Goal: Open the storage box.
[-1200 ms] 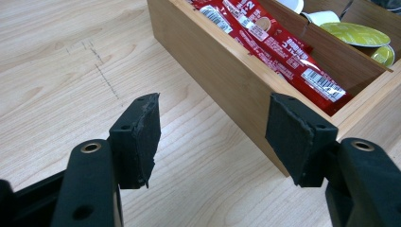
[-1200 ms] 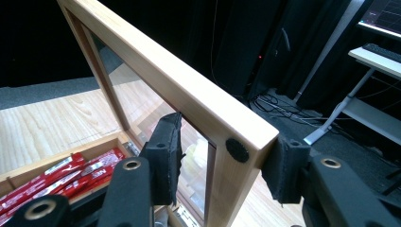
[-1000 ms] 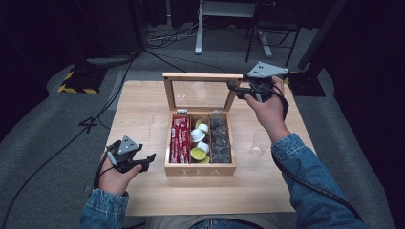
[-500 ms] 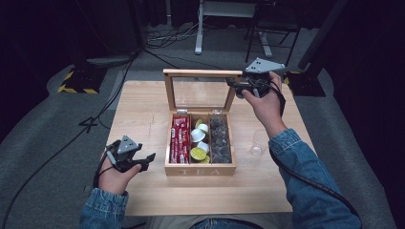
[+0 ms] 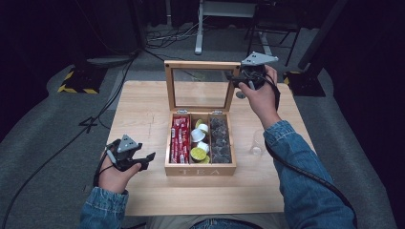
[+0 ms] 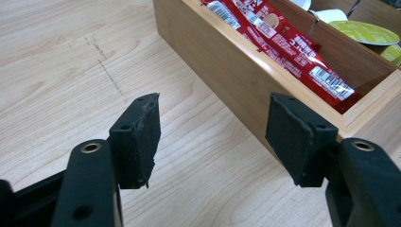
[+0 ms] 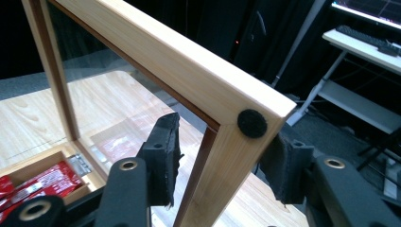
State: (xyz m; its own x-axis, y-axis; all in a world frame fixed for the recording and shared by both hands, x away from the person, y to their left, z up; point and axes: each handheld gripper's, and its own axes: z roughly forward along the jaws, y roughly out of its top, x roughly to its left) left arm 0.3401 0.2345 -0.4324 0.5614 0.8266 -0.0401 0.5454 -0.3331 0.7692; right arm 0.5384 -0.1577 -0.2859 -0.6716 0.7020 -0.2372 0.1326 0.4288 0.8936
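lid: the tea box (image 5: 200, 164) sits mid-table with its glass lid (image 5: 200, 86) standing upright at the far side, so it is open or nearly so.
left to do: by my reading, either settle the lid there or swing it back down; which one i cannot tell.
right gripper (image 5: 242, 79): jaws straddle the lid's far right corner (image 7: 246, 118), one pad each side; whether they press i cannot tell.
left gripper (image 5: 143, 160): jaws apart, empty, resting near the box's left wall (image 6: 246, 80).
contents: red packets (image 5: 180, 138), pods, dark pieces, untouched.
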